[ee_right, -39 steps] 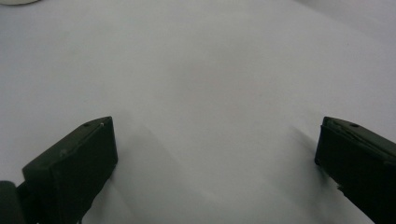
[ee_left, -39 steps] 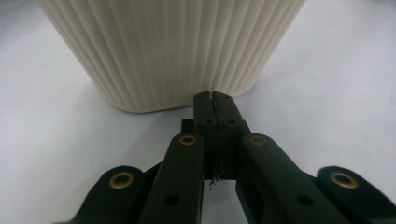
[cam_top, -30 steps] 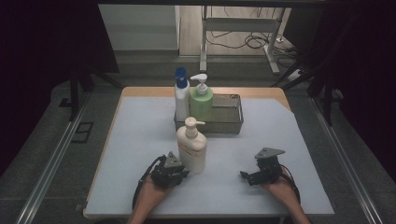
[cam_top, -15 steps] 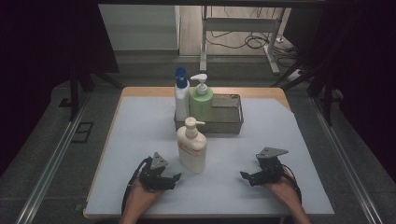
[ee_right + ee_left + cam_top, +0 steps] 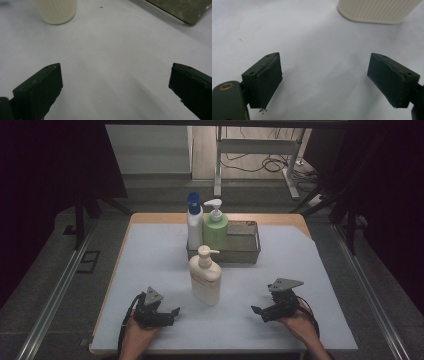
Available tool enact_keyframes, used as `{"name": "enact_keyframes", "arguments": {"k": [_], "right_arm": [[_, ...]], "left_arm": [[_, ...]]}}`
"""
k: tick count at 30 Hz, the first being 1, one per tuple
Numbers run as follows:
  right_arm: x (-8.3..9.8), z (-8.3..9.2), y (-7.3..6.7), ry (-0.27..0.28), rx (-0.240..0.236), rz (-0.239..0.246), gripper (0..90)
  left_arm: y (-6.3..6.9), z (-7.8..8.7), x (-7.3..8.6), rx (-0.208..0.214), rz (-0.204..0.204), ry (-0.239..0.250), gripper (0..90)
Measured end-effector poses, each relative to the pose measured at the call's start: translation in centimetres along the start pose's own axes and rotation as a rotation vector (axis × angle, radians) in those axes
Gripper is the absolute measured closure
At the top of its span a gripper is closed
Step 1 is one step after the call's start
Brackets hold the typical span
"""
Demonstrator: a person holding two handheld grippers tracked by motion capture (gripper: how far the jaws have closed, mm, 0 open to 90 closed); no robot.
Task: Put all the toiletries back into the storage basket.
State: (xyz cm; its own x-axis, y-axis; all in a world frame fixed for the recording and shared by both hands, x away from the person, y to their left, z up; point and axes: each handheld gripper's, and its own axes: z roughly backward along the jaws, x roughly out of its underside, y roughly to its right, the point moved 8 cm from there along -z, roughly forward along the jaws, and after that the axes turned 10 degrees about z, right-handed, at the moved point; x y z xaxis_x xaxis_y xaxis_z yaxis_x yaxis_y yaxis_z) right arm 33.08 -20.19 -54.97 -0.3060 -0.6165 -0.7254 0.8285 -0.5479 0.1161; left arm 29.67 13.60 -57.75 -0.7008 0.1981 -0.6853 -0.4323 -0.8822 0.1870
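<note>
At lower left of the high view the left gripper (image 5: 172, 312) rests released, its jaws having just been opening with nothing between them, the cream pump bottle (image 5: 205, 277) stands upright at centre, and at lower right the right gripper (image 5: 256, 311) gapes empty.

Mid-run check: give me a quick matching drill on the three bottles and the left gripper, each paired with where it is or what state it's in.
Things:
1. cream pump bottle
2. green pump bottle
3. blue-capped bottle
4. left gripper

Places or states:
A. in the wire basket, at its left end
B. jaws open, nothing between them
C. alone on the white mat, between the grippers
D. at the basket's left edge, beside the green one

Pairs: 1-C, 2-A, 3-D, 4-B
</note>
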Motion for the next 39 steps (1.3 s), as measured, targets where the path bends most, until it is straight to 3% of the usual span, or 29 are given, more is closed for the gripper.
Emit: {"name": "enact_keyframes", "arguments": {"k": [5, 7, 27, 39], "right_arm": [[-1.1, 0.0, -0.7, 0.016, -0.011, 0.016, 0.0], [-1.8, 0.0, -1.1, 0.029, -0.039, 0.022, 0.0], [-7.6, -1.5, -3.6, 0.077, -0.108, 0.06, 0.0], [-10.4, -2.1, -4.7, 0.076, -0.107, 0.075, 3.3]], "left_arm": [[0.0, -0.3, 0.2, -0.019, -0.019, -0.026, 12.5], [0.1, -0.4, 0.2, -0.029, -0.029, -0.028, 12.2], [0.1, -0.5, 0.2, -0.029, -0.022, -0.023, 12.2], [0.1, -0.5, 0.2, -0.029, -0.023, -0.023, 12.2]]}}
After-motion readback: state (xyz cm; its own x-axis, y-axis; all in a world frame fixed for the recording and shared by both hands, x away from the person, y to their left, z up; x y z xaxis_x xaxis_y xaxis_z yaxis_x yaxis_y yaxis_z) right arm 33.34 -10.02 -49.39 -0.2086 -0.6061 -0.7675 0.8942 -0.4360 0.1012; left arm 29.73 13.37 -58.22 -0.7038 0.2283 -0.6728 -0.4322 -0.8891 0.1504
